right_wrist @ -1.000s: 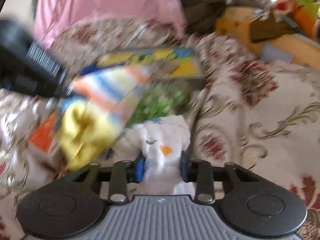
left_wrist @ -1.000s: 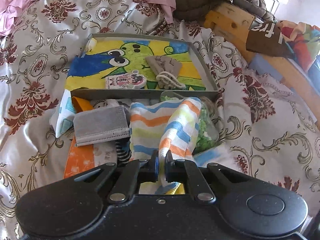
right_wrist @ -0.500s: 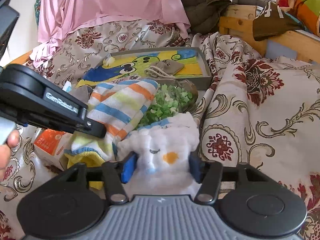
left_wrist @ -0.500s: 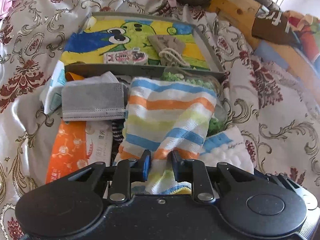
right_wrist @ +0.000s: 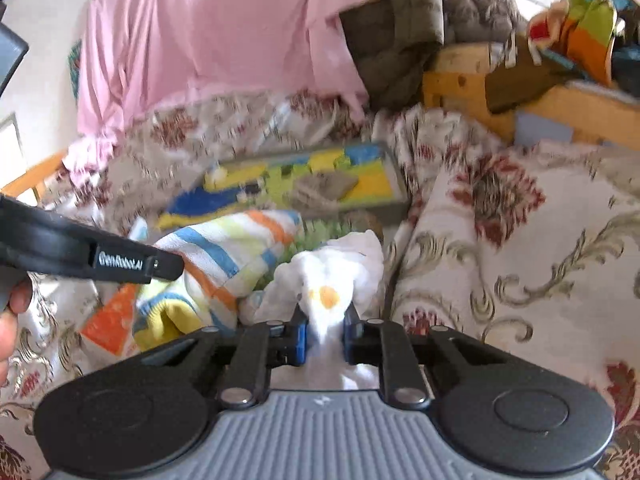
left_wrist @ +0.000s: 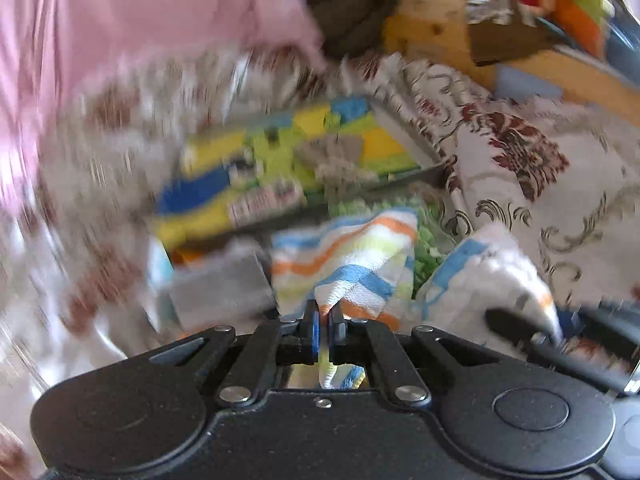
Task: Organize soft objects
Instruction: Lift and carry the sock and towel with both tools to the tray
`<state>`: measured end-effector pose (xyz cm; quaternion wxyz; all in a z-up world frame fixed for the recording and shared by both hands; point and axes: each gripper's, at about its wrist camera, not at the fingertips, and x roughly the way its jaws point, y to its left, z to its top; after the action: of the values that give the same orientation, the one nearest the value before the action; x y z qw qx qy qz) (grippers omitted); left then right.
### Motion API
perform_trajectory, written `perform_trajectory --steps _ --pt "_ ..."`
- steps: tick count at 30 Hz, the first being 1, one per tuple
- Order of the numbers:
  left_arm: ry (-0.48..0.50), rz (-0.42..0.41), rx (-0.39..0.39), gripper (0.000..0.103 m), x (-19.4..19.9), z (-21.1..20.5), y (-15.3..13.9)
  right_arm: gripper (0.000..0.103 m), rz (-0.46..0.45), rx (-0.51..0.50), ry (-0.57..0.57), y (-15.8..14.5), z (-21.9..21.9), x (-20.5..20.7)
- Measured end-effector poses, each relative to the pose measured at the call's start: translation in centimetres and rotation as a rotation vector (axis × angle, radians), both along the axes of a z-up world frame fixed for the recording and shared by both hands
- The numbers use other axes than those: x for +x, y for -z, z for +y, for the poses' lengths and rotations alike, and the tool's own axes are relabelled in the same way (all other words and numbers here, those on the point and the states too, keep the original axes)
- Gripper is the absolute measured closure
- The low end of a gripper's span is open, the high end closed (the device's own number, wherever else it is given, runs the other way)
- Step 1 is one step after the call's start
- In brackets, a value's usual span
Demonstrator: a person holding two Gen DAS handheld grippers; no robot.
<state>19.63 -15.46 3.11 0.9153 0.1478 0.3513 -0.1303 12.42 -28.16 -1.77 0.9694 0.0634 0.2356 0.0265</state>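
Our left gripper (left_wrist: pixel 323 322) fingers were pinched tight on the striped towel (left_wrist: pixel 352 256), which lay just in front of the grey tray (right_wrist: pixel 394 184). Right of that towel, our right gripper (right_wrist: pixel 325 334) was closing on a white towel (right_wrist: pixel 332 276), seemingly already pressed, though the view was blurred.

The left gripper (left_wrist: pixel 324 322) is held clamped tight at lower centre; the right gripper (right_wrist: pixel 325 334) is being closed, pads pressed inward; fingers (right_wrist: pixel 16 300) are seen at the left edge.
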Motion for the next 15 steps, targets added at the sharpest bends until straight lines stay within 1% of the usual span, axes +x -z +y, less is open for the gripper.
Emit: perform_trajectory --steps 2,4,6,7,11,15 --pt "0.028 -0.067 0.064 0.1 -0.9 -0.6 -0.6 0.085 -0.04 -0.007 -0.003 -0.4 0.0 -0.5" --pt "0.044 -0.129 0.105 0.1 -1.6 -1.2 -1.1 0.085 -0.075 -0.014 -0.002 -0.8 0.1 -0.9" --pt "0.049 -0.188 0.129 0.1 -2.1 -1.6 -1.6 0.084 -0.1 -0.016 0.004 -1.0 0.0 -1.1" --pt "0.045 -0.212 0.129 0.1 -2.3 -1.7 -2.0 0.084 -0.109 -0.013 0.008 -1.1 -0.1 -1.2" --pt "-0.006 -0.251 0.042 0.1 -2.5 -1.4 -4.1 0.084 -0.139 0.014 0.016 -1.7 -0.6 -1.4" --pt "-0.049 -0.254 -0.092 0.1 -1.6 -0.6 -6.8 0.084 -0.164 0.029 0.016 -2.1 -0.9 -1.1"
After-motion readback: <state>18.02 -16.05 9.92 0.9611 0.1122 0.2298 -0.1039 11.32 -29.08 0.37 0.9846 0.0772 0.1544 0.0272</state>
